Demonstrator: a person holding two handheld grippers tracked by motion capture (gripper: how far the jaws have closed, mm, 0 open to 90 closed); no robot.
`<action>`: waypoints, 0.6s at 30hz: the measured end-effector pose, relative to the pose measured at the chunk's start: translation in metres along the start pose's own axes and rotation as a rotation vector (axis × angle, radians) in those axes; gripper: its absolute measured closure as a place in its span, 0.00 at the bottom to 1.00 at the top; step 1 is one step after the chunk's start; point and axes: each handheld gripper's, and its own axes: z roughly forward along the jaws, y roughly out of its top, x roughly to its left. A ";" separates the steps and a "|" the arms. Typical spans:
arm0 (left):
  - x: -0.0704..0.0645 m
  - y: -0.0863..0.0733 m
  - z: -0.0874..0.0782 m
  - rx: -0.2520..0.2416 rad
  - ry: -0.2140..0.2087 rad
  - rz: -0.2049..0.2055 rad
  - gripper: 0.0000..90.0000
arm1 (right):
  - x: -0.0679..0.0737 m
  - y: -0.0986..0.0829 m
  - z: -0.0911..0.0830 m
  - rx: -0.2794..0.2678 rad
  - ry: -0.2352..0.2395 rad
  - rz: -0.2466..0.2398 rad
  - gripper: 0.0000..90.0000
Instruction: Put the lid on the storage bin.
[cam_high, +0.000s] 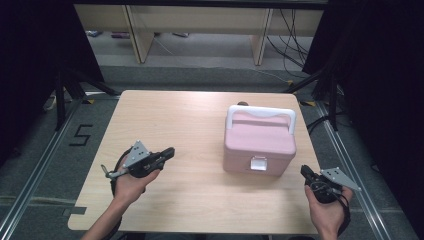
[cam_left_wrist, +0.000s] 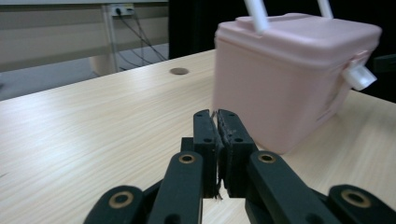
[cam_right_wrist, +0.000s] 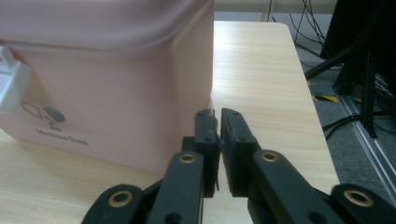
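A pink plastic box (cam_high: 260, 141) with a white carry handle (cam_high: 261, 113) and a white front latch (cam_high: 258, 163) stands lid-down on the right half of the wooden table (cam_high: 195, 125). My left gripper (cam_high: 170, 152) is held over the table's left half, aimed at the box, jaws shut with nothing between them. In the left gripper view the box (cam_left_wrist: 289, 70) is just ahead of the gripper (cam_left_wrist: 217, 116). My right gripper (cam_high: 304, 171) hovers at the table's right front edge, shut and empty. Its own view has the box (cam_right_wrist: 107, 84) close at the left of the gripper (cam_right_wrist: 217, 114).
A small round hole (cam_left_wrist: 179, 71) sits in the tabletop behind the box. Black stands and cables (cam_high: 320, 85) crowd the floor at the table's right. Wooden furniture legs (cam_high: 140, 35) stand beyond the far edge.
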 end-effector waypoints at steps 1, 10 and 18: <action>0.004 -0.004 -0.004 -0.003 0.015 -0.009 0.94 | 0.001 -0.002 0.001 -0.005 -0.015 0.014 0.95; 0.032 -0.044 -0.042 0.006 0.160 -0.057 0.92 | -0.002 -0.014 0.009 0.004 -0.020 0.008 0.93; 0.047 -0.067 -0.059 0.000 0.233 -0.097 0.88 | 0.001 -0.021 0.013 0.035 -0.023 0.037 0.89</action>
